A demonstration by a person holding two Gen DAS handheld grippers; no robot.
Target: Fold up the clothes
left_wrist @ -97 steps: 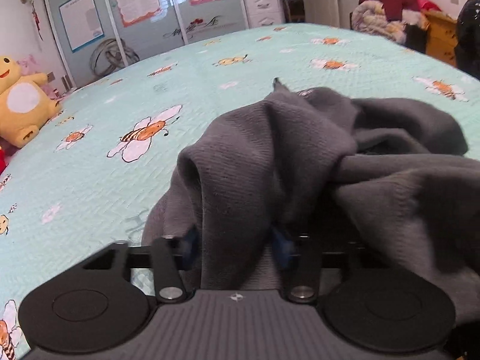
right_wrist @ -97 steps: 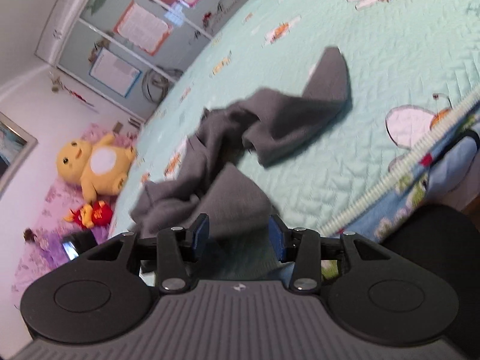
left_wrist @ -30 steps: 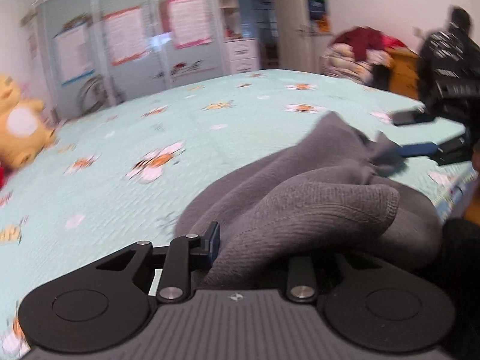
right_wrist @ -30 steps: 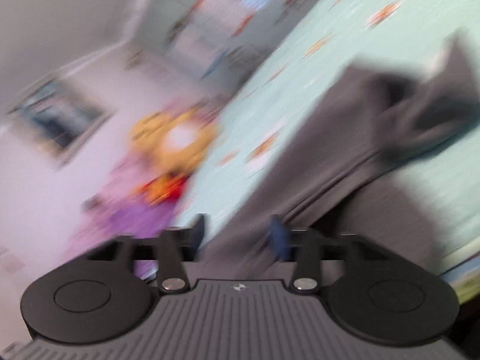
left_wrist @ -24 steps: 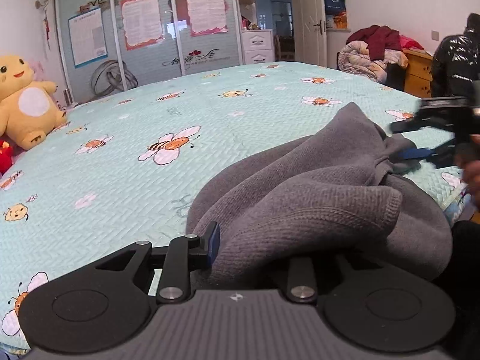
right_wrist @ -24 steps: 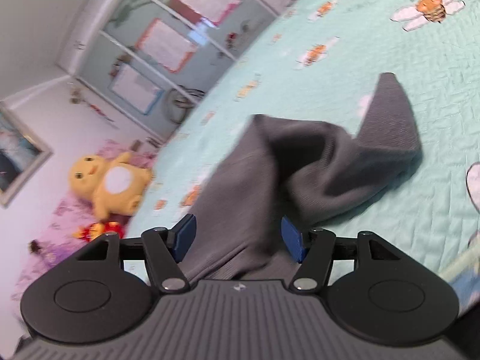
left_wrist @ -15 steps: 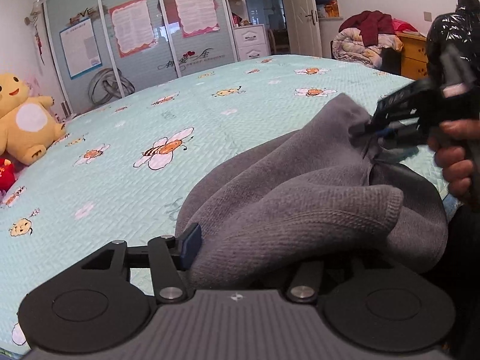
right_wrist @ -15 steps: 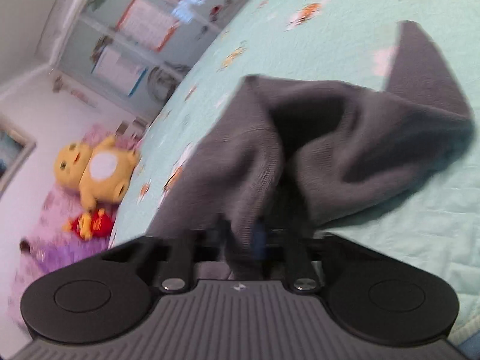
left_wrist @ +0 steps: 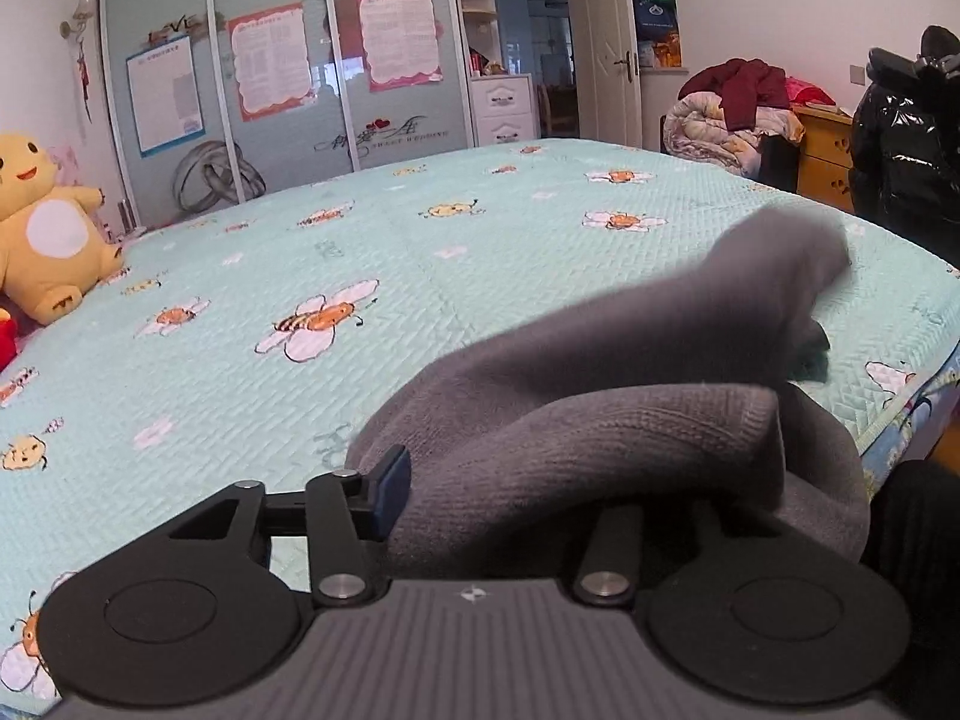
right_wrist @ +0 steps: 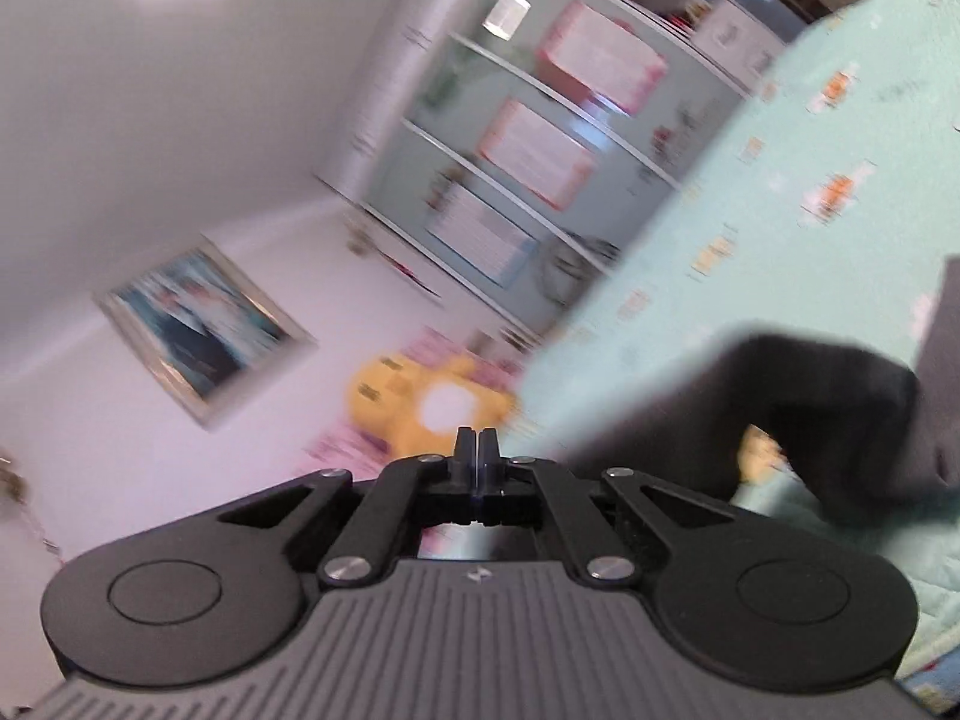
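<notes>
A grey knit garment point(left_wrist: 630, 414) lies bunched on the mint bee-print bedspread point(left_wrist: 360, 252) near its front right edge. My left gripper point(left_wrist: 510, 492) is low at the bed's near edge and open. Its left finger point(left_wrist: 390, 486) shows, while the right one is buried under a thick cuffed fold of the garment. The garment's far end point(left_wrist: 780, 258) stands up and is blurred. In the right wrist view my right gripper point(right_wrist: 477, 450) is shut, pads together, with nothing seen between them. It is tilted toward the wall, with the garment point(right_wrist: 840, 414) dark just to its right.
A yellow plush toy point(left_wrist: 48, 234) sits at the bed's far left. A glass-door wardrobe point(left_wrist: 276, 78) lines the back wall. A pile of bedding and clothes point(left_wrist: 732, 120) and a wooden dresser point(left_wrist: 828, 162) stand at the right, beside a person in a black jacket point(left_wrist: 900, 156).
My right gripper, earlier closed into the garment's raised fold, has swung up and away and is fully shut. The garment's far end is now in motion. My left fingers stay apart under the cloth.
</notes>
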